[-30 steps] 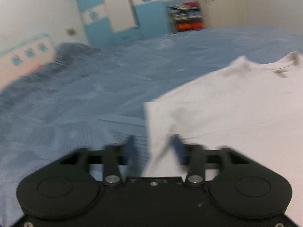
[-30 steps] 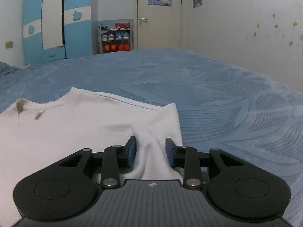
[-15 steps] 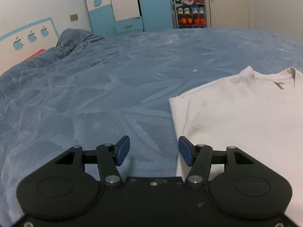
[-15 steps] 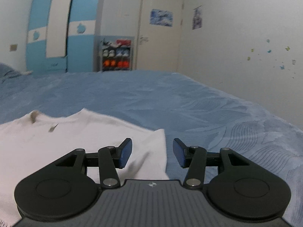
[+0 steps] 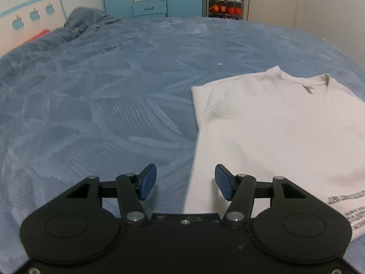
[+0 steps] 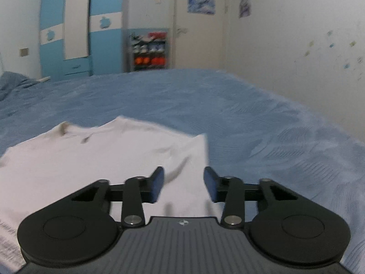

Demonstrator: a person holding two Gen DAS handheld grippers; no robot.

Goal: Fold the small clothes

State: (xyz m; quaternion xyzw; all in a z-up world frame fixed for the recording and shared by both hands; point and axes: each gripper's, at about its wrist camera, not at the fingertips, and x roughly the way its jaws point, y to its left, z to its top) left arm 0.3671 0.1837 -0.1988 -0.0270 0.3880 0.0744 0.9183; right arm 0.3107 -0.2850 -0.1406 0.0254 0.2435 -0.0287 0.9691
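To your left the bedspread [image 5: 95,105] lies bare and flat all the way to the pillow [image 5: 89,21] at the far corner, so that side is free. Your right has the same bare cover [image 6: 262,123] out to the wall [image 6: 296,45]. The shirt [image 5: 273,125] lies flat in the middle, no obstacle. The shoe rack [image 6: 149,51] and wardrobe [image 6: 75,38] stand well beyond the bed.

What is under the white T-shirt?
The white T-shirt lies flat on the blue bedspread, which shows all around it. Whatever sits directly beneath the fabric is covered.
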